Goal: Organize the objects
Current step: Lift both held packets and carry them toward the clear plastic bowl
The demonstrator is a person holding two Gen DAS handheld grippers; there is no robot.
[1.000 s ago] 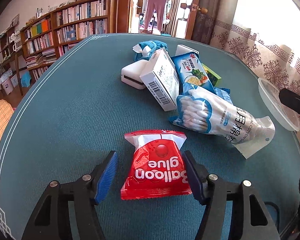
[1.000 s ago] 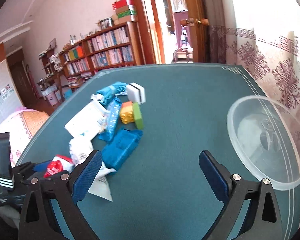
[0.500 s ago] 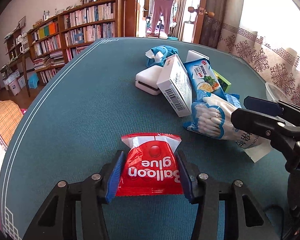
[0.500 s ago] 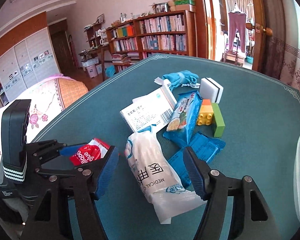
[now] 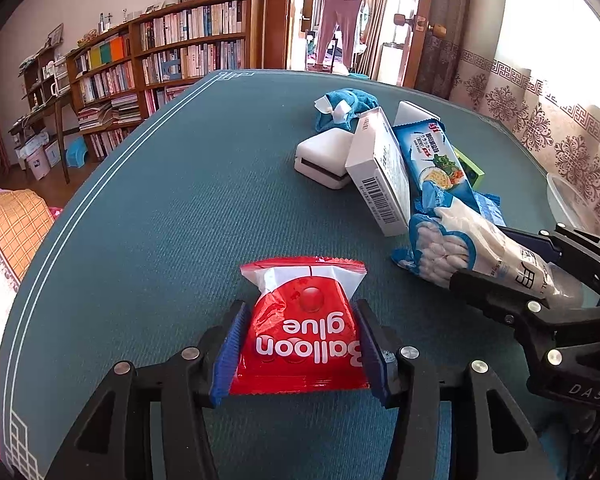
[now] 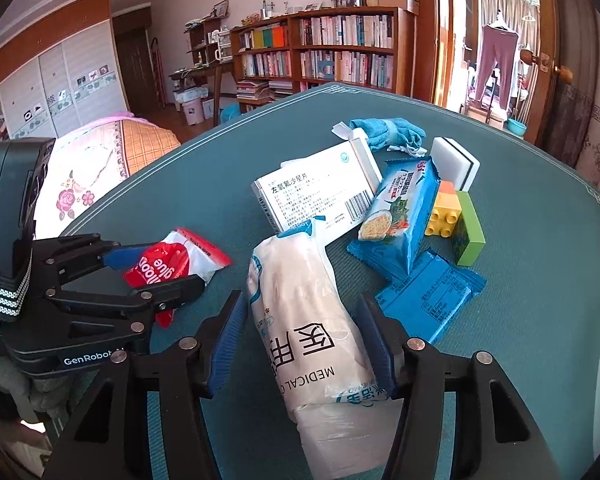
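Between the blue pads of the left gripper [image 5: 300, 350], low on the teal surface [image 5: 160, 220], sits a red sachet [image 5: 302, 336] printed "Balloon glue", pinched at both sides. Just right of it the right gripper [image 6: 302, 346] has been closing around a white bag of cotton swabs [image 6: 306, 312] marked "MEDICAL"; its pads look near the bag, but contact is unclear. Both pickups seem under way; next probably comes lifting each toward the clear bowl [image 5: 560, 196]. A white barcoded box [image 6: 320, 196] lies beyond.
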